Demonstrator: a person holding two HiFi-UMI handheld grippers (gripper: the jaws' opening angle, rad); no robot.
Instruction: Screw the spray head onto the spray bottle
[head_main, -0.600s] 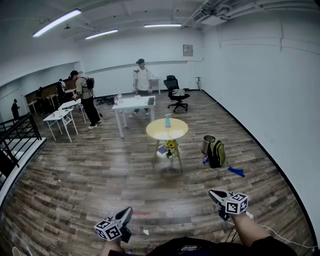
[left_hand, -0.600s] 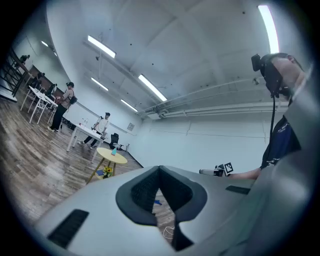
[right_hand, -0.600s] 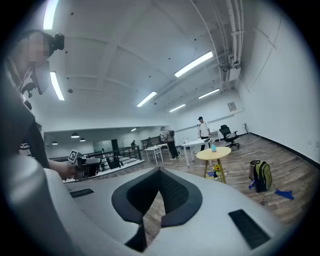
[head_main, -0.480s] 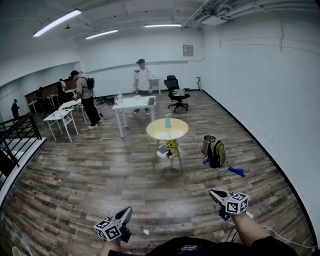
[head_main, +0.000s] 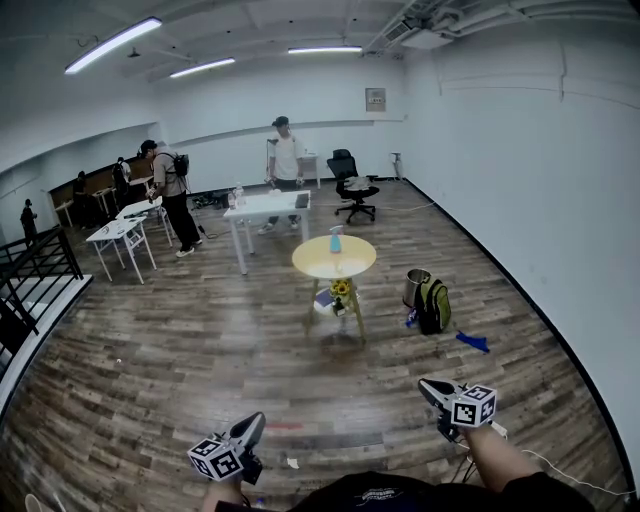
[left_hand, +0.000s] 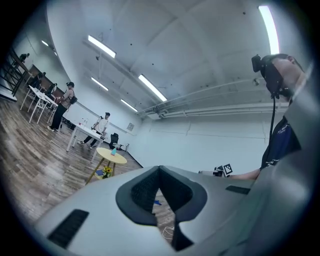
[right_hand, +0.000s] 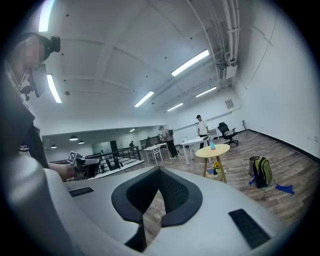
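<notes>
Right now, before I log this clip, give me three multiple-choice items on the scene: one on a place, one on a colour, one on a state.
1. Where is the spray bottle?
A. on the floor
B. on the round table
C. between one gripper's jaws

2. What colour is the round table's top?
A. yellow
B. red
C. black

3. How do the left gripper and right gripper stand?
A. both wide open
B. left shut on the spray bottle
C. both shut, nothing between the jaws

Answers:
1 B: the head view shows the bottle upright on the tabletop, far from both grippers.
2 A: the top reads yellow in all three views.
3 C: in each gripper view the pads meet at the tips and nothing is between them.
</notes>
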